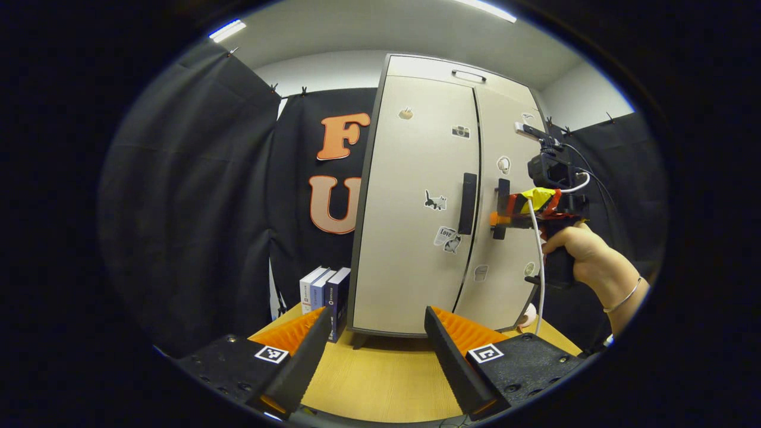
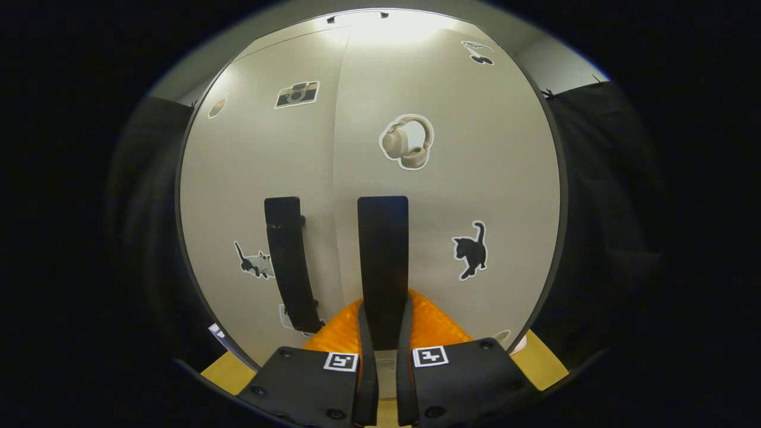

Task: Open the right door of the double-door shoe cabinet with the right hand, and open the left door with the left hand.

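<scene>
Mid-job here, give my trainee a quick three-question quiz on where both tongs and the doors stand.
1. True or false: the right tongs are clamped on the right door handle.
2. The left tongs are: A) open, short of the cabinet; B) shut on a handle; C) holding a book.
3. Fill in: the left door is ____ (open/closed).
Key: 1 true; 2 A; 3 closed.
</scene>
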### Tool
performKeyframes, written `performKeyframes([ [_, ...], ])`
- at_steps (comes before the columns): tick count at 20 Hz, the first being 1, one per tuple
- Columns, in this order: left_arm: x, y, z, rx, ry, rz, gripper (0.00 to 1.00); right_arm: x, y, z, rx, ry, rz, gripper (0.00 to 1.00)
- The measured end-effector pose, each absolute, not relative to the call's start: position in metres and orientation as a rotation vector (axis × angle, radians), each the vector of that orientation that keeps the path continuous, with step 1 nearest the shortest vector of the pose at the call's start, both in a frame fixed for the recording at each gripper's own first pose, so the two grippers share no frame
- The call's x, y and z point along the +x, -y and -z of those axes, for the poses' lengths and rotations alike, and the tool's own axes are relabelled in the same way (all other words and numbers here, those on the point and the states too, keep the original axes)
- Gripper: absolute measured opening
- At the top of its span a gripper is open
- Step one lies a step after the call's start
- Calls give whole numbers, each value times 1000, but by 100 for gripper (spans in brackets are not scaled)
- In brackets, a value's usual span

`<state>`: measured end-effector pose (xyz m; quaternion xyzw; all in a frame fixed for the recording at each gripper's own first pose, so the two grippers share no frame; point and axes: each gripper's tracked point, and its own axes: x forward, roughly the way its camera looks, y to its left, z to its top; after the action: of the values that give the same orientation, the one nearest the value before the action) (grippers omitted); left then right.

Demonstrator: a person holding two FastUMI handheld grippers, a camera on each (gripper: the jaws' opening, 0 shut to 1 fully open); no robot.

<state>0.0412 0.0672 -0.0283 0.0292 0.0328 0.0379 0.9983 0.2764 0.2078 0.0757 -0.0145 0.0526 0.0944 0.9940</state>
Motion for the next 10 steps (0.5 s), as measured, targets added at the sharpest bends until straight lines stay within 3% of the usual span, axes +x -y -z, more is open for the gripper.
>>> performKeyframes([
  [6,29,-60,24,63,-55,-72,92,259,-194,-80,-22,-81,-212,20],
  [7,27,-59,23,60,-54,-70,95,255,-194,-79,-9,-86,-222,8],
  [10,21,-53,22,63,-50,-65,95,248,-190,-79,-14,-89,-240,8],
])
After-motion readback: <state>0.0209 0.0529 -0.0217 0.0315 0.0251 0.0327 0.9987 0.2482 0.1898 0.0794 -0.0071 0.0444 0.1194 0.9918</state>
